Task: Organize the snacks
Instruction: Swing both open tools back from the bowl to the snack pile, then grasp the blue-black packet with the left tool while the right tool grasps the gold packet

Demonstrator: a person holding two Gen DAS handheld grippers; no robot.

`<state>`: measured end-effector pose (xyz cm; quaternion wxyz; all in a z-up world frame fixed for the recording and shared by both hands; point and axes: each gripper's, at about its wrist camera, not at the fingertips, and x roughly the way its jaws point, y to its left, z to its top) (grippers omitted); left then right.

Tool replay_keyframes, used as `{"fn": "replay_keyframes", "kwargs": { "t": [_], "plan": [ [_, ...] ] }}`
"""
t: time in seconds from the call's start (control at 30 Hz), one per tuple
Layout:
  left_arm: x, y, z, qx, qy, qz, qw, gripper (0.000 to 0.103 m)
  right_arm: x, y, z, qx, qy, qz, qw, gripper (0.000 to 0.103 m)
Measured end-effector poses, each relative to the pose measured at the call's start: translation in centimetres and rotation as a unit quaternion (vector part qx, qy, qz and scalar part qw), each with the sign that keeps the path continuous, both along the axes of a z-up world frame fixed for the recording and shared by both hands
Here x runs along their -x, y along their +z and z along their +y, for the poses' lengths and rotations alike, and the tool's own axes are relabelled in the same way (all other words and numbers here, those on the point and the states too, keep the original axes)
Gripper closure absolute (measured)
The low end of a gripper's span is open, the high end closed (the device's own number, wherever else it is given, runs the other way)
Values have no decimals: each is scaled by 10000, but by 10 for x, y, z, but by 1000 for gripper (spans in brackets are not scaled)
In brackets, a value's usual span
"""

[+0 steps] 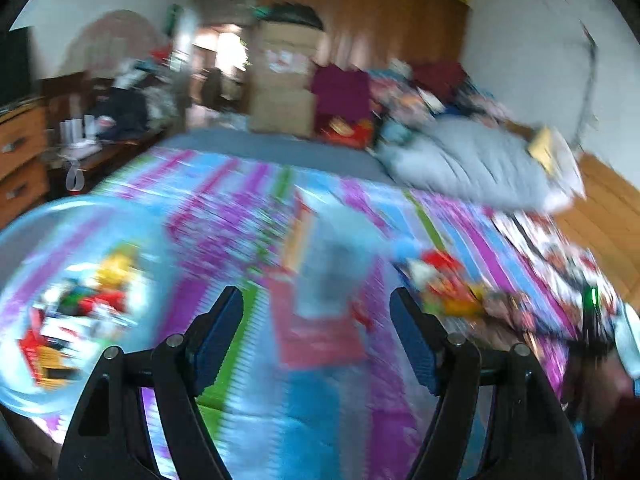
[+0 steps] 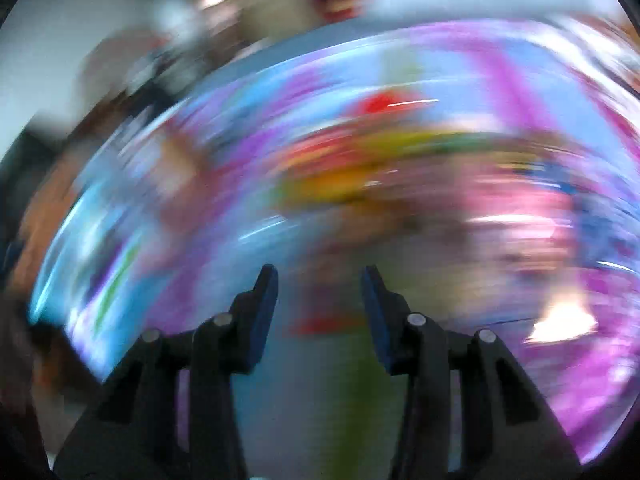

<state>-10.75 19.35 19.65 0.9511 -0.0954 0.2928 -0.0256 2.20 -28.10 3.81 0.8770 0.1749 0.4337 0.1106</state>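
The left wrist view is blurred. My left gripper [image 1: 316, 312] stands open above a striped bed cover [image 1: 224, 208]. A blurred red and pale packet [image 1: 320, 332] lies on the cover beyond the gap, apart from both pads. A light blue basin [image 1: 28, 236] at the left holds several snack packets [image 1: 88, 304]. More loose snacks [image 1: 448, 284] lie in a heap to the right. The right wrist view is smeared by motion. My right gripper [image 2: 320, 276] shows its jaws apart, with nothing sharp between them, over a smear of colourful snacks [image 2: 360, 168].
A grey pillow [image 1: 472, 164] and piled clothes lie at the far end of the bed. A cardboard box [image 1: 284, 80] stands before a wooden wardrobe. Wooden drawers [image 1: 20, 148] are at the left. A dark device with a green light [image 1: 592, 300] sits at the right edge.
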Motion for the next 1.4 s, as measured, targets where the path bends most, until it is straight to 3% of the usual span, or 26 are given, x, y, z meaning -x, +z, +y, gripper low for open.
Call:
{"fn": "replay_keyframes", "kwargs": {
  "t": [0.03,0.13,0.27,0.33,0.43,0.6,0.7,0.8,0.9,0.97,1.07,1.2,1.27,1.4],
  "plan": [
    [-5,-6,-14,-13,-146,119,9998,26,-6,-3,-38,20,-515,-20,9987,59],
    [-16,-21,-39,-34,-340,364,9988,26,-23,-22,-112,-332,-1355,93,9902,57],
    [-25,-33,-56,35,-404,632,9972,26,-45,-61,-138,-946,-1599,355,9820,57],
    [-28,-35,-66,32,-448,734,9963,26,-54,-69,-126,-1226,-1449,345,9812,57],
    [-29,-37,-77,-92,-513,793,9955,26,-64,-73,-77,-1447,-763,297,9861,56],
    [-35,-43,-88,-185,-592,915,9939,26,-61,-60,-4,-1697,-16,199,9853,56],
    [-37,-47,-93,-153,-618,984,9931,26,-58,-51,37,-1534,457,233,9868,48],
    [-38,-51,-95,-110,-619,1080,9922,26,-49,-33,63,-1561,1155,149,9809,48],
    [-36,-55,-96,-101,-640,1136,9914,26,-29,3,65,-1321,1607,-271,9777,48],
    [-33,-57,-97,-58,-642,1162,9911,26,-12,25,54,-1248,1703,-554,9759,48],
    [-32,-62,-99,0,-661,1207,9905,26,12,42,31,-734,1623,-772,9810,48],
    [-36,-71,-106,99,-819,1320,9878,26,35,22,22,164,1886,-441,9809,47],
    [-38,-75,-112,157,-943,1385,9857,26,43,8,28,600,2175,-246,9739,48],
    [-39,-83,-121,220,-1157,1514,9814,26,59,-13,47,1358,2892,-171,9474,48]
  ]
}}
